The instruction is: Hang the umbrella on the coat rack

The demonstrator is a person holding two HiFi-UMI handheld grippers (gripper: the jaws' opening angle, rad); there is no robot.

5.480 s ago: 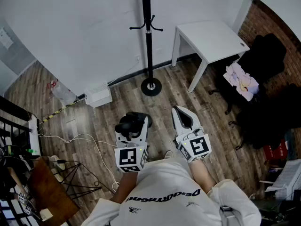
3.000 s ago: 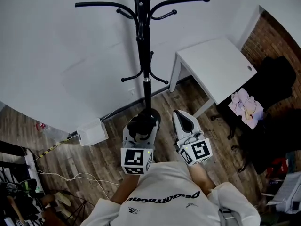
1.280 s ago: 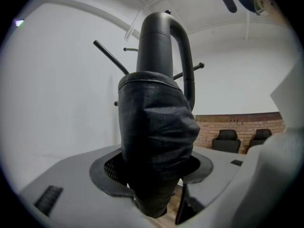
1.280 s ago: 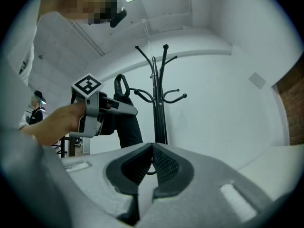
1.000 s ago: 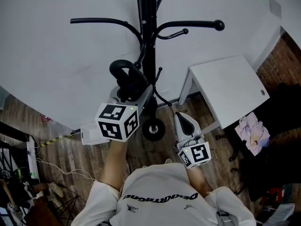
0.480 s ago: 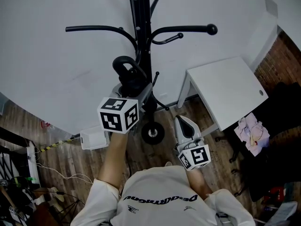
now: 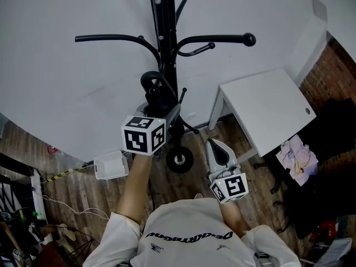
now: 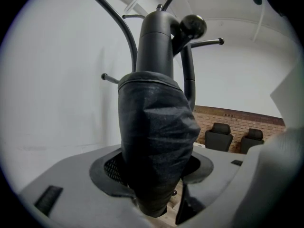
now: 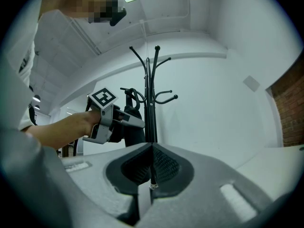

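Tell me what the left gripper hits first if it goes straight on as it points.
Likely the pole of the black metal coat rack, just beyond the folded black umbrella clamped in the left gripper; depth is unclear.

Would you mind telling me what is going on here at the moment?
A person is hanging a folded black umbrella on the coat rack. The left claw grips the umbrella and holds it up right by the rack's pole, its curved handle among the hooks; whether it has caught one I cannot tell. The right claw is shut and empty, held low in front of the body.
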